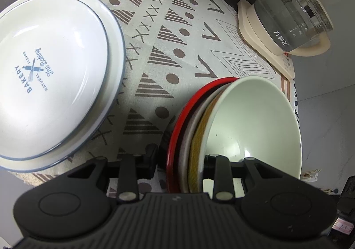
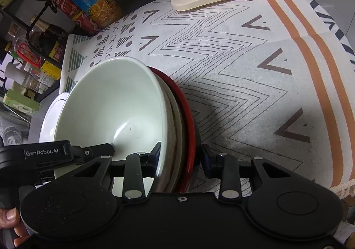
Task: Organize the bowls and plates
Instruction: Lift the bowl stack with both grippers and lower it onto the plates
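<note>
both grippers, left (image 1: 180,160) and right (image 2: 180,155), tilted steeply down, fingers clamped on bowl stack (image 2: 173,129)

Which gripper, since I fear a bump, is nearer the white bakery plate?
Left. The left gripper clamps the bowl stack on the side beside the white plate; the right gripper clamps the stack's far side, away from it.

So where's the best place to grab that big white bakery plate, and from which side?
Take the bakery plate by its blue-lined rim, from the side facing the patterned cloth. It lies flat and wide, so only the thin raised edge fits between the fingers, and that side looks clear of the stacked bowls.
</note>
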Motion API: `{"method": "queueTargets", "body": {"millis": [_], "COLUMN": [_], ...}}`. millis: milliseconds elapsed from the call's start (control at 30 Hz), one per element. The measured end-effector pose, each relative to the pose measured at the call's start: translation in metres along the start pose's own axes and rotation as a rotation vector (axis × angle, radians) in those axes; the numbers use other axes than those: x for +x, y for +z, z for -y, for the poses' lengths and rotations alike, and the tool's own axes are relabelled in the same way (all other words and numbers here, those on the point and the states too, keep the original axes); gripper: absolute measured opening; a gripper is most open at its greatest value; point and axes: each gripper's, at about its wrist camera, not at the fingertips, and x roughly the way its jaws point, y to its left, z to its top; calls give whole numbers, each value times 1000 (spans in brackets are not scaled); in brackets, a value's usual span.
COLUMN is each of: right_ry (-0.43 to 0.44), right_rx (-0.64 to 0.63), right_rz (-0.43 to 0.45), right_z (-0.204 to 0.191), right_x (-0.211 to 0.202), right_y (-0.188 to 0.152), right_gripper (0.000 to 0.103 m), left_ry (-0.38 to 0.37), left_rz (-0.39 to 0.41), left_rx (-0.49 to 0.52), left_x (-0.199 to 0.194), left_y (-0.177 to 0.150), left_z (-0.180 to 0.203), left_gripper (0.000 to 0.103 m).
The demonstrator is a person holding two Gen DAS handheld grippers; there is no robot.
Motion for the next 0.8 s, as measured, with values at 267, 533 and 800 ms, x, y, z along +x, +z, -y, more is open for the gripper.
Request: {"method": "queueTargets", "body": {"millis": [267,533,800], "right_ry": [31,69,77], "right_rx": [49,63,43], "right_rz": [14,41,82], "right_z": [8,-3,-31], "right_x": [-6,-19,-30], "right_y": [-4,7,21], "right_gripper": [34,34,34], "left_ry": [1,-11,-37], "left_rz": [13,46,63], "left_rx": [5,-7,-11], "left_x": [-9,-35,-59], "left_y": [-3,5,27], "left_z": [6,7,-2], "left_gripper": [32,32,32]}}
